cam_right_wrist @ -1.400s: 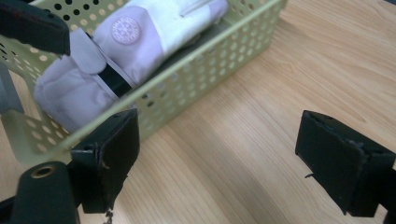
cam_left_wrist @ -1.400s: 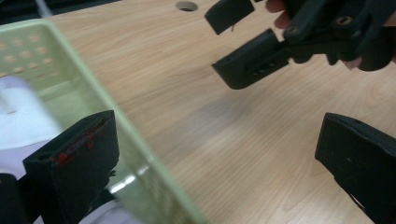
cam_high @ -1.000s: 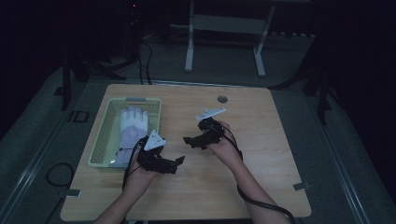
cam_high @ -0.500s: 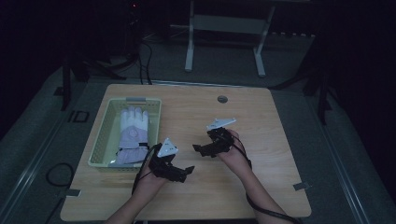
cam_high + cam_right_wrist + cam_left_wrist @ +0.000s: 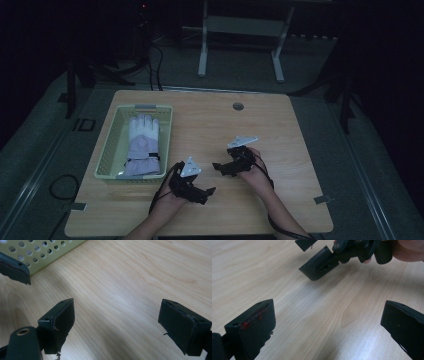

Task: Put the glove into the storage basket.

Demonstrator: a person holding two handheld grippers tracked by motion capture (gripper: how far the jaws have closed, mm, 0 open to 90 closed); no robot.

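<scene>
1. From the high view we get a really dim shot; the room around the table [image 5: 210, 125] is nearly black.
2. Both gripper views look bright, with soft shadows on the table.
3. Close jaws are a bit soft; the wood grain past them is sharper.

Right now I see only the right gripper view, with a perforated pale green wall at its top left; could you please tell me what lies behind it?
Observer: That wall belongs to a pale green plastic basket. A white and grey glove lies flat inside it, fingers pointing away from the person.
Operator: Thank you. Are the left tongs holding anything?
Observer: No, the left tongs stand open over the bare wooden table, facing your right tongs.
</scene>
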